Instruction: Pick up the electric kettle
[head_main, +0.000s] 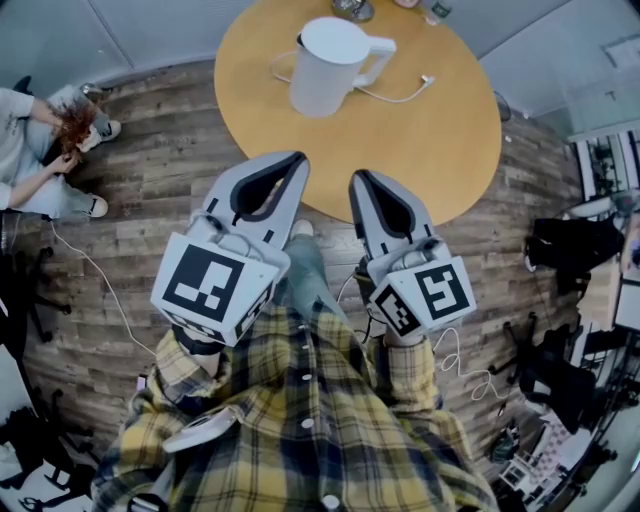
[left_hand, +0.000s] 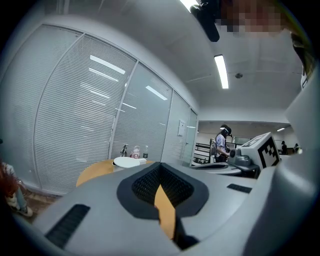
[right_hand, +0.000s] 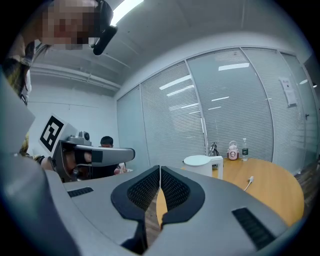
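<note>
- Left gripper (head_main: 298, 160): jaws closed, empty, short of the table edge.
- Electric kettle (head_main: 330, 65): upright, far across round table (head_main: 450, 150); its smooth wall would likely slip from a pinch.
- Right gripper (head_main: 357, 180): jaws closed, empty; must open first.
- White cable (head_main: 395, 100): beside the kettle on its handle side; may snag on lifting.
- Small bottles (head_main: 435, 10): behind the kettle, clear of the approach.

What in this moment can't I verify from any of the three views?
- Head view: grey metallic object at the round wooden table's far side, cut off by the top edge.
- Left gripper view: white plastic electric kettle, body hidden behind the left claw.
- Right gripper view: small pink container, too small to identify.
</note>
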